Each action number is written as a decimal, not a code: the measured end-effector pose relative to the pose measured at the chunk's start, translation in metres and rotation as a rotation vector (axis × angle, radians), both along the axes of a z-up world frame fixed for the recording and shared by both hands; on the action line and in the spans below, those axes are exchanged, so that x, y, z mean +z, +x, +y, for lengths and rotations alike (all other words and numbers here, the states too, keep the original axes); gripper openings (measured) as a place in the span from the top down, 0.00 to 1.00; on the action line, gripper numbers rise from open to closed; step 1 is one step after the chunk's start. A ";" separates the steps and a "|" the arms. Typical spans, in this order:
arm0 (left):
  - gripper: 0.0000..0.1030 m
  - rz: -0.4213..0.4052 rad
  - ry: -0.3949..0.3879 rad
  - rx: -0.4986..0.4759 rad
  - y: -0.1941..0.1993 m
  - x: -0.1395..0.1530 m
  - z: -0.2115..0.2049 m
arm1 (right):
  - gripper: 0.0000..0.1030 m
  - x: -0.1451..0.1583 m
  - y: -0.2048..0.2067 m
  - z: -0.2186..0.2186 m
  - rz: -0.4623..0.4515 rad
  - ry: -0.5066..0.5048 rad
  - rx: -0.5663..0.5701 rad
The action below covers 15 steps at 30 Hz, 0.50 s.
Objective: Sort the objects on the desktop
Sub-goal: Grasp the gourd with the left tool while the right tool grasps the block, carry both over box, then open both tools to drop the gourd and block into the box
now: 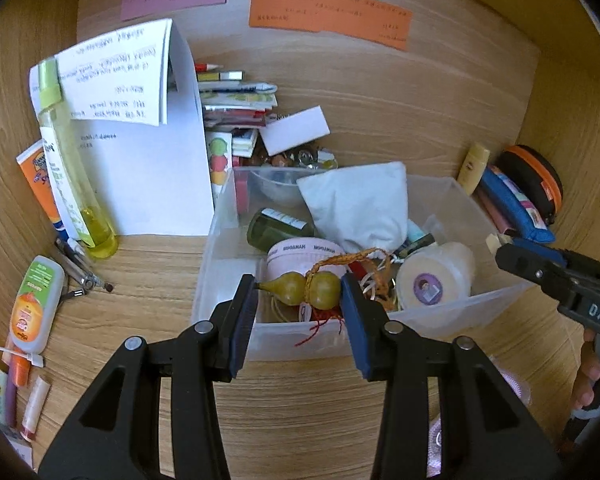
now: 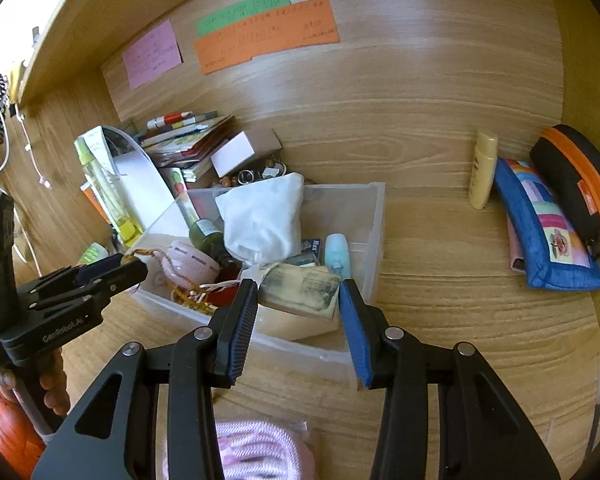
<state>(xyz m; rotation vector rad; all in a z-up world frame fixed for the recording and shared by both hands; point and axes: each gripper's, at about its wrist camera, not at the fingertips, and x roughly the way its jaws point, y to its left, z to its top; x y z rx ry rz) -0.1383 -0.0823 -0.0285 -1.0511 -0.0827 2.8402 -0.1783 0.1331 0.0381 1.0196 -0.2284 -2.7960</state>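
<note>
My left gripper (image 1: pixel 300 292) is shut on a small olive gourd charm (image 1: pixel 300 288) with an orange cord, held lengthwise just over the near wall of a clear plastic bin (image 1: pixel 480 308). In the right wrist view the same gripper (image 2: pixel 130 266) sits at the bin's left corner. My right gripper (image 2: pixel 299 292) is shut on a yellowish block with faded grey print (image 2: pixel 300 292), above the bin's near wall (image 2: pixel 300 354). The bin holds a white pouch (image 1: pixel 356 204), a green bottle (image 1: pixel 276 228), a pink roll (image 1: pixel 300 252) and a white roll (image 1: pixel 432 276).
Papers (image 1: pixel 156 184), a yellow spray bottle (image 1: pixel 76 176) and tubes (image 1: pixel 36 304) stand left of the bin. Booklets (image 1: pixel 236 104) and a white box (image 1: pixel 296 130) lie behind it. A blue pouch (image 2: pixel 540 232), a black-orange case (image 2: pixel 576 188) and a cream bottle (image 2: pixel 482 172) are at the right. Pink knit (image 2: pixel 260 452) lies near me.
</note>
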 end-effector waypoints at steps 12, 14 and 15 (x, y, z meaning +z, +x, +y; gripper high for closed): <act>0.59 0.005 -0.033 -0.012 -0.004 -0.006 0.004 | 0.62 -0.010 -0.002 -0.009 -0.030 0.054 0.018; 0.57 0.003 -0.032 -0.013 -0.005 -0.006 0.004 | 0.61 -0.010 -0.001 -0.011 -0.025 0.067 0.017; 0.56 0.003 -0.035 -0.013 -0.005 -0.005 0.004 | 0.61 -0.011 0.000 -0.012 -0.023 0.076 0.015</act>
